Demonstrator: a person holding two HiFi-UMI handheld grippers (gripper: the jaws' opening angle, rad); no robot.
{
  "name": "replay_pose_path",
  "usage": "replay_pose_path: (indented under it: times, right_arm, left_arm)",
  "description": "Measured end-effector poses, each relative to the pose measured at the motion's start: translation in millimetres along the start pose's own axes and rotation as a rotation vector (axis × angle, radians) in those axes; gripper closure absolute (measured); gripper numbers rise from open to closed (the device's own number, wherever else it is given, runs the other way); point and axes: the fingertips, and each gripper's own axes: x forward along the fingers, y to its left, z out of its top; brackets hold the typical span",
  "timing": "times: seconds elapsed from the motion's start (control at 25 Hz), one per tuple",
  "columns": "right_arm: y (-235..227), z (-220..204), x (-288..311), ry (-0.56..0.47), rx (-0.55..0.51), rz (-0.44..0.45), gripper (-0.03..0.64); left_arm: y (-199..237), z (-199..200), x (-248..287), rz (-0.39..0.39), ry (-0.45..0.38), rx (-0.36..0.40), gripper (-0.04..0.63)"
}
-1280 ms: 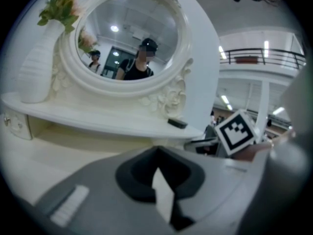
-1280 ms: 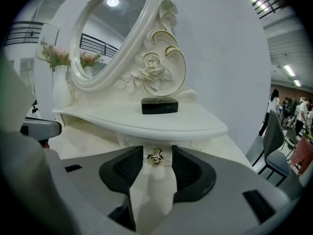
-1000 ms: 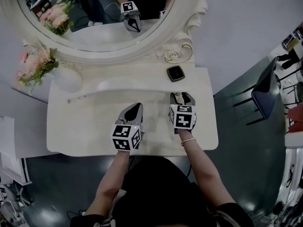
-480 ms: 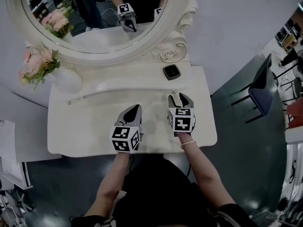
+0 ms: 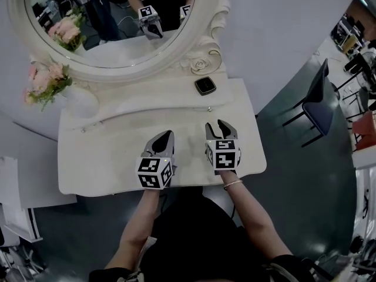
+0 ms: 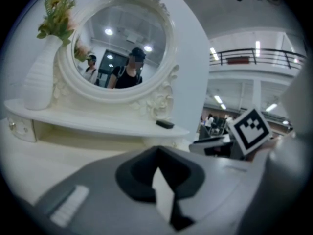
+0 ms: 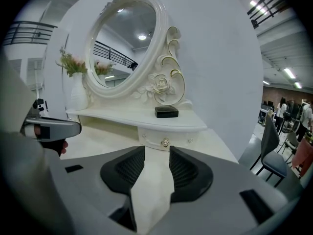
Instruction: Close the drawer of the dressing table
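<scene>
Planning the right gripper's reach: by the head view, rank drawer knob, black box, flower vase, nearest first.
1. Drawer knob, just ahead of the right gripper, whose empty fingers just closed slightly.
2. Black box, shelf behind.
3. Flower vase, far left.

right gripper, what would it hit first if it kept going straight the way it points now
Probably the small white drawer front with the brass knob, framed between its jaws. Being tilted down, the right gripper might meet the cream tabletop first. Its jaws, just closing slightly, hold nothing.
</scene>
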Motion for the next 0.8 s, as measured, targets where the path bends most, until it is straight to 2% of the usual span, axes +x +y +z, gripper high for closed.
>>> replay_pose_path:
  times: [0.24, 0.8]
  right_arm:
    - [3.9, -4.1, -20.0, -0.010, 0.009, 0.002, 0.476]
    - [19.1, -9.9, -71.2, -0.062, 0.028, 0.027, 0.553]
  left_arm:
    - [-6.3, -0.3, -6.9, -0.014, -0.003, 0.009, 0.594]
    - [-14.3, -4.0, -22.4, -0.027, -0.004, 0.025, 0.594]
